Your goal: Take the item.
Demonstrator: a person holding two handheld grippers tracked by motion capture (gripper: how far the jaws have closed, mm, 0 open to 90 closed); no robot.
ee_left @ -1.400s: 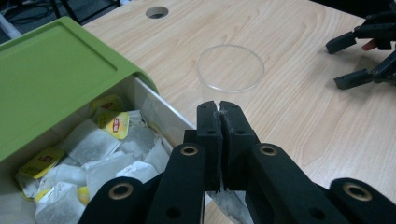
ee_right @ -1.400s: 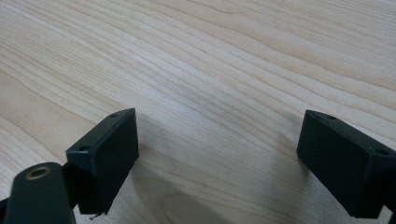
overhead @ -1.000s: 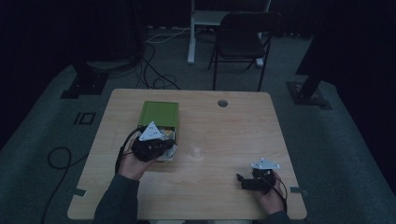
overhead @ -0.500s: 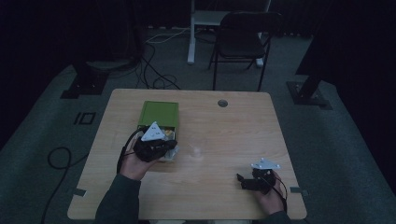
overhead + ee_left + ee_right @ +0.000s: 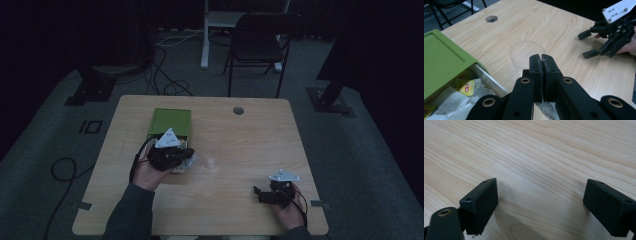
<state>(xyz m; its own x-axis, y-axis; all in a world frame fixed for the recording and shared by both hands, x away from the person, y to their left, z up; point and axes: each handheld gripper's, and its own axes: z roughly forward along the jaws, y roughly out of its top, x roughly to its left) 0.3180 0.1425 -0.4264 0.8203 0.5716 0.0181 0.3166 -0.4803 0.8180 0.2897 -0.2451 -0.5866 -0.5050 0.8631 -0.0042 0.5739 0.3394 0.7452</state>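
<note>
Over by the near left part of the table (image 5: 240, 135), the left gripper (image 5: 541, 62) hangs above the open end of the green box (image 5: 444, 60), its two black jaws pressed flat together. A thin whitish, papery edge shows at the seam between the jaws and again just below them, so they seem to pinch something thin, though I cannot tell what it is. Tea bags (image 5: 466, 86) in yellow wrappers lie inside the box, down and to the left of the jaws in the left gripper view. A clear cup (image 5: 527, 53) stands upright on the wood just beyond the jaw tips in that view, close to the box's corner and apart from it. From the high view the left gripper (image 5: 172, 152) sits at the near end of the box (image 5: 170, 121), with the cup (image 5: 211, 163) just to its right.

Toward the near right corner, the right gripper (image 5: 275, 192) is low over bare wood, well apart from the cup and box. Its jaws (image 5: 541, 202) stand wide apart with nothing between them but tabletop. The left gripper view shows it (image 5: 589, 43) across the table, jaws spread.
</note>
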